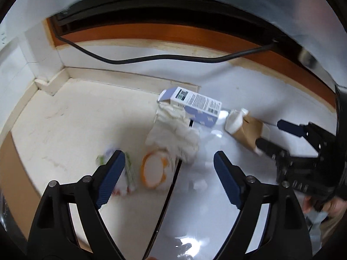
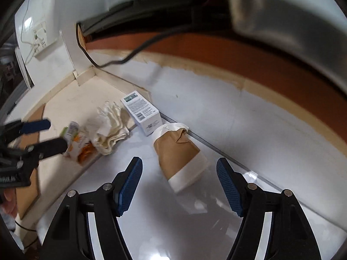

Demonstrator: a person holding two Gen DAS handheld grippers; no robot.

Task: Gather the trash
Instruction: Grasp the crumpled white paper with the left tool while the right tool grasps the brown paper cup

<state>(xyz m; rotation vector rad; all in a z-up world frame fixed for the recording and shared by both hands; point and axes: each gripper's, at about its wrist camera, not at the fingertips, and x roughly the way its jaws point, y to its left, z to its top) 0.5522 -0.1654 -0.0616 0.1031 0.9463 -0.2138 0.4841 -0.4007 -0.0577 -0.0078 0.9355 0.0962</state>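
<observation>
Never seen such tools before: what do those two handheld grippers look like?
Both match: the left gripper and right gripper have black, angular plastic arms with silver rivets, each ending in two blue ribbed pads. No cables or markings show on them.

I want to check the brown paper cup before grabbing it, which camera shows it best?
The right wrist view: the brown paper cup lies crushed on its side, large and central between the open jaws. The left wrist view shows it smaller, off right, partly behind the right hand-held gripper.
</observation>
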